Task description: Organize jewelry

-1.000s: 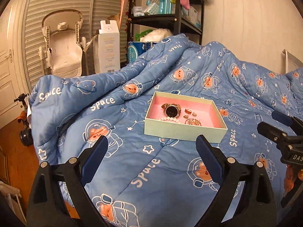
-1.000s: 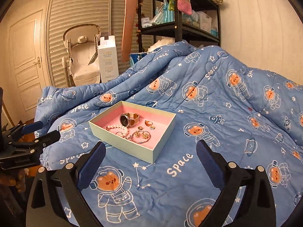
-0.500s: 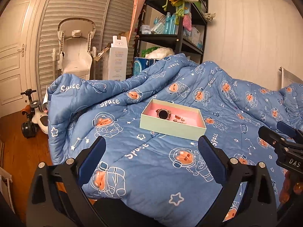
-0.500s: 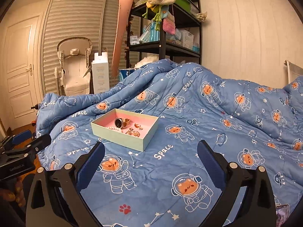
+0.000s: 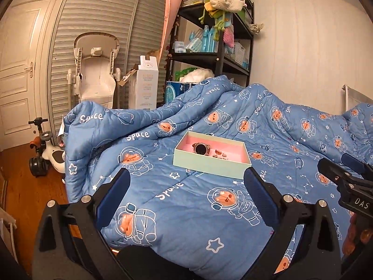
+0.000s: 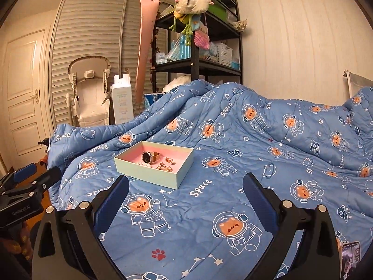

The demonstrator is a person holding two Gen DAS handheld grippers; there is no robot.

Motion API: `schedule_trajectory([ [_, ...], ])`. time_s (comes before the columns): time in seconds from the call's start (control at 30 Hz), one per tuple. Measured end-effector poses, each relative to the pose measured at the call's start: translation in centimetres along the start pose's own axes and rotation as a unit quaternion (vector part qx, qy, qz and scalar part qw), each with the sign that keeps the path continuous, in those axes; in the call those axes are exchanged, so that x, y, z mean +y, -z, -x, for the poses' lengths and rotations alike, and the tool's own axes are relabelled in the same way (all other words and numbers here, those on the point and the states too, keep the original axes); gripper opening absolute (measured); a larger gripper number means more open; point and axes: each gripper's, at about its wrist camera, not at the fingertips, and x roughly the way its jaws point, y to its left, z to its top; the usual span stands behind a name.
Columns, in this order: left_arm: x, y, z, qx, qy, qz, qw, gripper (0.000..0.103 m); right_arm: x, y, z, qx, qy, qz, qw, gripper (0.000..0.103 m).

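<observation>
Jewelry all in the tray on the bed, both claws wide and holding nothing.

Watch, pearl strand, and small gold pieces sit bunched inside the pink-lined tray, left of centre in the right wrist view, just above centre in the left wrist view. The watch stands on edge, dark face toward the cameras, strap trailing toward the tray's back right. The tray's long axis runs lower left to upper right in the right wrist view; it lies flat on the blue quilt, probably so loose bits stay corralled on soft bedding. Left claw and right claw hover low in frame, well short of the tray, jaws spread. This fits either sorted or awaiting sorting.
</observation>
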Motion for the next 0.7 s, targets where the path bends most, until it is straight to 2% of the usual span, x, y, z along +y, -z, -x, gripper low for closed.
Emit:
schedule_trajectory([
  [0.7, -0.03, 0.13, -0.28, 0.011, 0.002, -0.002, 0.9999, 0.097, -0.31, 0.01, 0.11, -0.003, 0.007, 0.0, 1.0, 0.096],
])
